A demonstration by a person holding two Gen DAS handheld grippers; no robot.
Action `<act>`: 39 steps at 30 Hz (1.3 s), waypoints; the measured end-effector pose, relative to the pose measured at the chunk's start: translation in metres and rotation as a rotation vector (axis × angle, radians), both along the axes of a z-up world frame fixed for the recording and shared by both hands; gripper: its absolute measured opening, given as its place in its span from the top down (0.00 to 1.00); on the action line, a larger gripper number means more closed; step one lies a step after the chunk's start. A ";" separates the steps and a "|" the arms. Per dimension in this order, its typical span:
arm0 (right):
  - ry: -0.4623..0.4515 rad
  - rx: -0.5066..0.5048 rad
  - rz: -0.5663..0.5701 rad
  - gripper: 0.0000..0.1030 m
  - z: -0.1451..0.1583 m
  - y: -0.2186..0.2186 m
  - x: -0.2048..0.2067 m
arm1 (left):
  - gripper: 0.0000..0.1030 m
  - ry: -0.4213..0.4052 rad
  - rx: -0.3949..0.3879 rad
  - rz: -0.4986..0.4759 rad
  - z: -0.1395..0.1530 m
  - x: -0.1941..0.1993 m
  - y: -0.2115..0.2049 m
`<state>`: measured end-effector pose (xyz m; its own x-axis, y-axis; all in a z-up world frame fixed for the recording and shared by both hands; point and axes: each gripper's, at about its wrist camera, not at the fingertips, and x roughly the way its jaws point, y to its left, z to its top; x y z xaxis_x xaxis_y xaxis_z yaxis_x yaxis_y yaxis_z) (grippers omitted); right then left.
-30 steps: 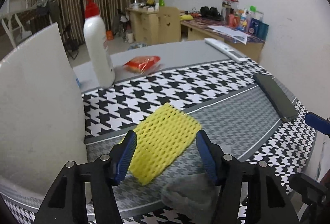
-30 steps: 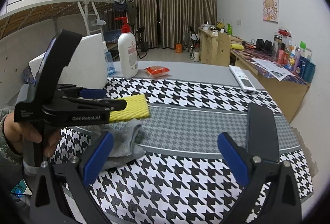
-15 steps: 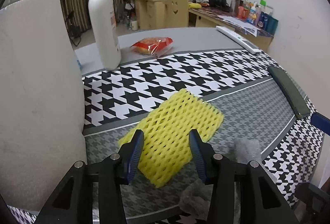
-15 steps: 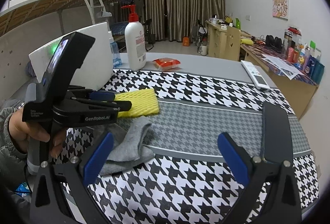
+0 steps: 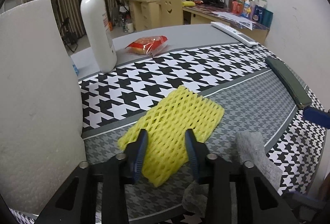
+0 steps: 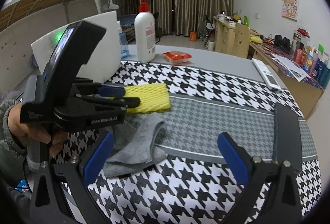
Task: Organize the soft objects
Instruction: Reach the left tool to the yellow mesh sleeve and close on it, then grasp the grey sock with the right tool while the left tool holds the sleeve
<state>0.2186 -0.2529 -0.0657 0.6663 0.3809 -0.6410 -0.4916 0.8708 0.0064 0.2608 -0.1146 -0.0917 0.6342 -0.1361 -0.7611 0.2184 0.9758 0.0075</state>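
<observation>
At the far left a tall white foam board [image 5: 39, 100] stands upright on the surface [image 5: 257, 104], which is covered by a black-and-white houndstooth cloth. Behind it, further away, stands a white pump bottle [image 5: 97, 26] with a red top, and right of that lies a red snack packet [image 5: 148, 44]. Near the middle, the left gripper [image 5: 166, 151] has just been closing its blue fingers [image 5: 140, 151] around the near edge of a yellow foam fruit net [image 5: 175, 127]; they have drawn in from a wide stance to a narrow one and now sit against the net's sides, though whether they press it yet cannot be told. This suggests the net is the soft object being picked up next. Just right of the net lies a crumpled grey sock [image 6: 140, 141], untouched. The right gripper [image 6: 165, 156] hovers over the near part of the cloth with fingers wide and nothing between them. Further right lie a dark flat case [image 5: 288, 81] and a white remote [image 5: 233, 33].
</observation>
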 end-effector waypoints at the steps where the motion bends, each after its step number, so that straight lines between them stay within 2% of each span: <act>1: 0.004 -0.002 0.004 0.01 -0.001 0.002 0.000 | 0.72 0.001 -0.008 0.001 0.000 0.000 0.002; 3: 0.016 -0.003 0.014 0.01 -0.003 0.004 0.001 | 0.77 -0.004 -0.021 0.002 0.001 -0.001 0.005; 6: 0.037 0.002 0.041 0.01 -0.007 0.010 0.001 | 0.90 -0.014 -0.055 -0.010 0.003 -0.003 0.007; 15: 0.065 -0.010 0.096 0.02 -0.014 0.028 0.000 | 0.90 -0.037 -0.094 -0.010 0.009 -0.008 0.014; 20: 0.104 -0.029 0.113 0.17 -0.022 0.037 0.003 | 0.90 -0.041 -0.099 -0.009 0.010 -0.008 0.015; 24: 0.122 -0.049 0.123 0.24 -0.028 0.040 0.002 | 0.90 -0.045 -0.103 -0.007 0.010 -0.008 0.016; 26: 0.128 -0.057 0.128 0.32 -0.030 0.042 0.002 | 0.90 -0.044 -0.103 -0.008 0.010 -0.008 0.016; 31: 0.125 -0.077 0.123 0.40 -0.031 0.044 -0.001 | 0.90 -0.046 -0.107 -0.005 0.010 -0.008 0.017; 38: 0.117 -0.097 0.108 0.78 -0.029 0.045 -0.004 | 0.90 -0.048 -0.113 -0.005 0.011 -0.009 0.018; 39: 0.121 -0.099 0.107 0.79 -0.028 0.044 -0.003 | 0.90 -0.049 -0.115 -0.006 0.012 -0.009 0.018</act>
